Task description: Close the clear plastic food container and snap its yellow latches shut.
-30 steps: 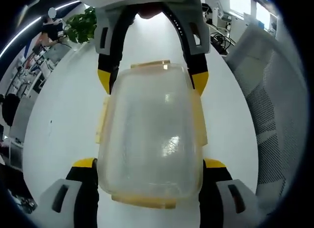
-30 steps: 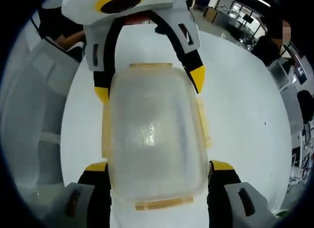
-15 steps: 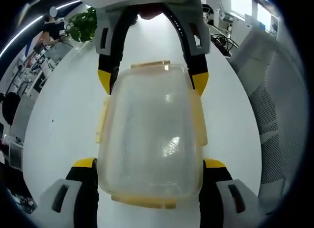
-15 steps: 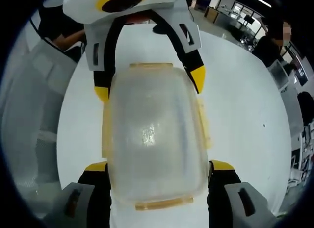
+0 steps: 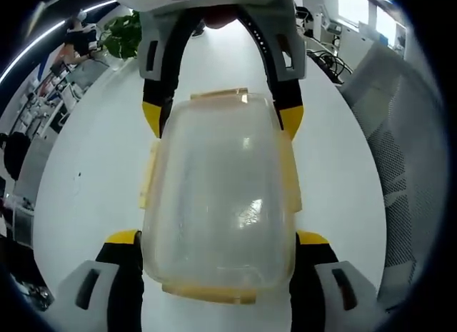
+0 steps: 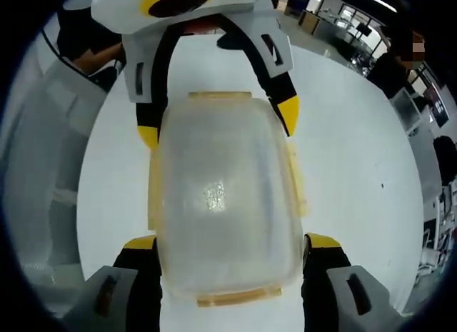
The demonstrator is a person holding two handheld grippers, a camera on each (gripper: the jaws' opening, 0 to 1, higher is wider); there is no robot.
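The clear plastic food container (image 5: 218, 196) hangs over the white table, held from both ends, with its lid on. My left gripper (image 5: 218, 239) is shut on its near end, yellow-tipped jaws pressed to both sides. My right gripper (image 5: 221, 118) clamps the far end. In the right gripper view the container (image 6: 225, 196) sits between my right gripper (image 6: 225, 243) below and the left gripper (image 6: 218, 121) above. Yellow latches (image 5: 148, 176) run along the long sides, and further latches (image 6: 223, 298) sit at the ends. I cannot tell whether they are snapped down.
A round white table (image 5: 86, 182) lies beneath. A grey mesh chair (image 5: 410, 161) stands to the right in the left gripper view, and a potted plant (image 5: 123, 33) beyond the table. A person (image 6: 82, 43) sits beyond the table in the right gripper view, with desks (image 6: 428, 132) behind.
The background has drifted slightly in both views, so the hands moved a little. The container stays gripped the same way at both ends.
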